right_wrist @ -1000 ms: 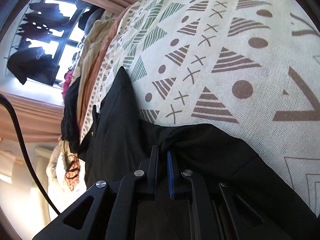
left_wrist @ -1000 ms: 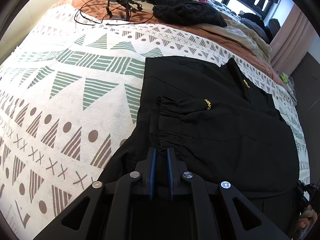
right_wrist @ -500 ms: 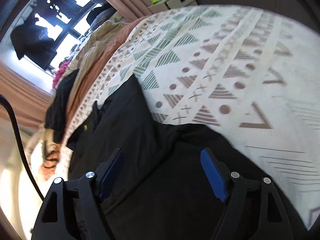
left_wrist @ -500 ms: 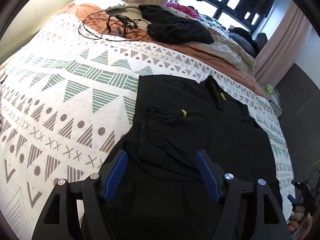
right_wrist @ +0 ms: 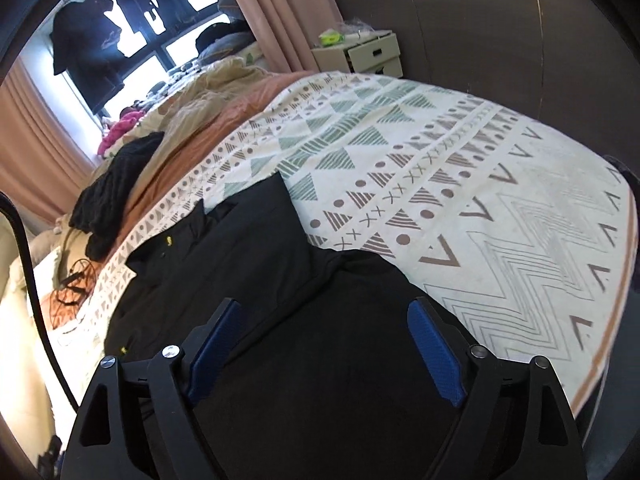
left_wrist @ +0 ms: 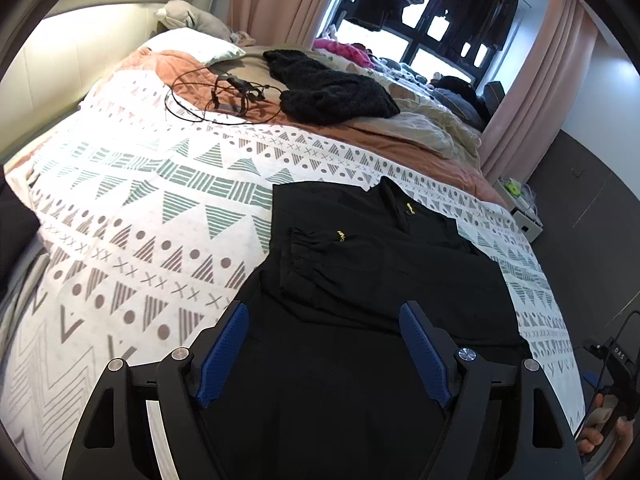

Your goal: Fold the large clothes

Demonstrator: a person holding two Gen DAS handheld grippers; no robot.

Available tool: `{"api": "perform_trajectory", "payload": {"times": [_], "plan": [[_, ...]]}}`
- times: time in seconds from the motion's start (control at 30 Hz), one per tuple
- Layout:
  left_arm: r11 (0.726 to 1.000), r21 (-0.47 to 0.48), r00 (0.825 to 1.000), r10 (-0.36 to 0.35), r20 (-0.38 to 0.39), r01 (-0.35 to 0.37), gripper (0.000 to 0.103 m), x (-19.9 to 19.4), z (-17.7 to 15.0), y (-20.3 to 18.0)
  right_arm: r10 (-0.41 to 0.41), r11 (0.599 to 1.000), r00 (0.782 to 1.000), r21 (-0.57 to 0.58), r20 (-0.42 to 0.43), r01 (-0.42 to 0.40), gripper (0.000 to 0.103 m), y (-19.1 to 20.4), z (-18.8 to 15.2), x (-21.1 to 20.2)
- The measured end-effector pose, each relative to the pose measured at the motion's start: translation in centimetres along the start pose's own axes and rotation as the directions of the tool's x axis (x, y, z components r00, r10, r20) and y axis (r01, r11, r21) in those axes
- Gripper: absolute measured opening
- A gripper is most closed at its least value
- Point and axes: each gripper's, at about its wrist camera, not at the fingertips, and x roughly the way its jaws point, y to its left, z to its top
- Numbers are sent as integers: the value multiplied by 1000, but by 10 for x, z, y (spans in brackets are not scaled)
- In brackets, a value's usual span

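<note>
A black jacket (left_wrist: 372, 256) with small yellow logos lies flat on the patterned bedspread (left_wrist: 132, 208), its sleeve with a gathered cuff (left_wrist: 296, 248) folded across the body. My left gripper (left_wrist: 324, 320) is open and empty, raised above the jacket's near part. The jacket also shows in the right wrist view (right_wrist: 248, 264). My right gripper (right_wrist: 324, 320) is open and empty above the jacket's lower part. The near hem is hidden under both grippers.
A black knit garment (left_wrist: 332, 88) and a tangle of black cable (left_wrist: 224, 96) lie at the head of the bed, with a white pillow (left_wrist: 188, 44). Rumpled beige bedding (left_wrist: 432, 124) lies by the window. A white bedside drawer unit (right_wrist: 368, 54) stands beyond the bed.
Both grippers were shut on jacket fabric; they have opened, let it go and pulled back and up, so more of the bed and room shows.
</note>
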Motion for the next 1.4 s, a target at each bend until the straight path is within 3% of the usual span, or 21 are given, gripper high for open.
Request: {"api": "perform_trajectory", "payload": {"times": [0.47, 0.7, 1.0, 1.17, 1.4], "plan": [[998, -31, 996, 59, 70, -57, 81, -85, -44, 18, -68, 994, 997, -77, 45, 72, 86, -13, -42, -77], [999, -12, 995, 49, 86, -49, 83, -131, -61, 28, -12, 996, 997, -85, 82, 19, 86, -35, -61, -122], [1000, -19, 994, 24, 108, -22, 83, -180, -87, 46, -28, 994, 988, -102, 155, 44, 86, -67, -100, -186], [1000, -2, 995, 13, 97, -13, 83, -194, -107, 56, 44, 997, 991, -65, 125, -36, 86, -96, -122, -194], [999, -11, 995, 31, 99, -30, 83, -204, -136, 84, 23, 992, 995, -122, 94, -11, 86, -123, -144, -187]]}}
